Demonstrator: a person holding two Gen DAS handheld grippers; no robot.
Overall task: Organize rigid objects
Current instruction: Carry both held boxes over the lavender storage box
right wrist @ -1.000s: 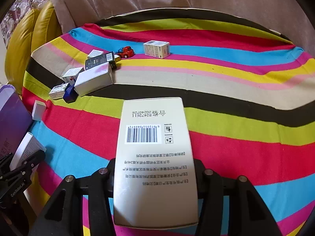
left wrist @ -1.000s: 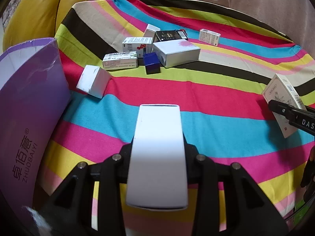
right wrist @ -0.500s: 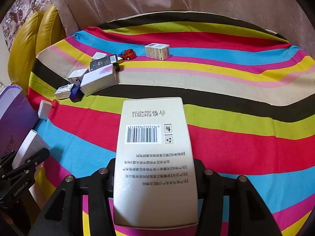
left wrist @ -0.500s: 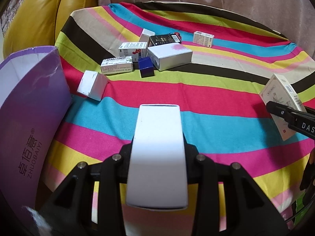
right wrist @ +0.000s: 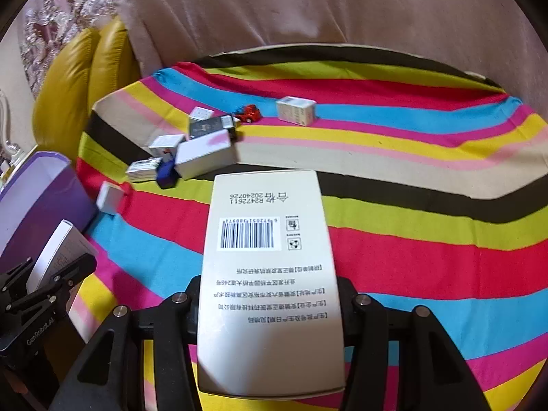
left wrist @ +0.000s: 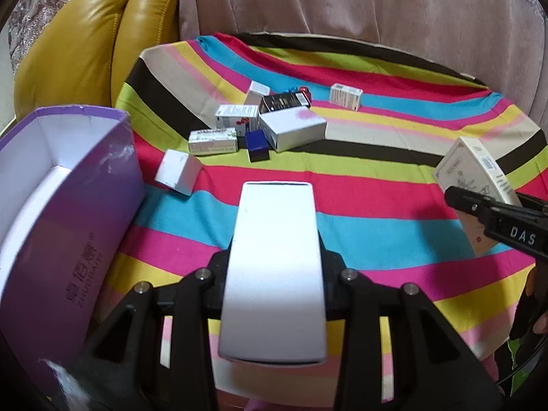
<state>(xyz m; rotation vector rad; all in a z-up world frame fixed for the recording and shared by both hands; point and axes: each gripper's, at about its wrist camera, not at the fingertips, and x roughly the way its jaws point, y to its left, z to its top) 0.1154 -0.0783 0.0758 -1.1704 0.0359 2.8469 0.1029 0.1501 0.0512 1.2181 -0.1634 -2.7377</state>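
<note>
My left gripper [left wrist: 274, 274] is shut on a plain white box [left wrist: 274, 267], held above the striped cloth [left wrist: 359, 178]. My right gripper [right wrist: 270, 294] is shut on a cream box with a barcode [right wrist: 270, 267]; that box also shows at the right of the left wrist view [left wrist: 476, 178]. A large purple container [left wrist: 51, 212] with a white inside stands open at the left, also in the right wrist view [right wrist: 37, 191]. A cluster of small boxes [left wrist: 270, 126] lies at the far left of the cloth, with one white box [left wrist: 176, 171] apart nearer the container.
A lone white box [left wrist: 346, 96] and a red toy car [right wrist: 248, 113] lie at the back of the cloth. A yellow leather cushion [left wrist: 78, 51] and a beige curtain [left wrist: 342, 7] stand behind. The cloth's front edge drops off below the grippers.
Both grippers have risen and pulled back with their boxes; the cloth and cluster look farther away, and more of the curtain and the container's inside shows.
</note>
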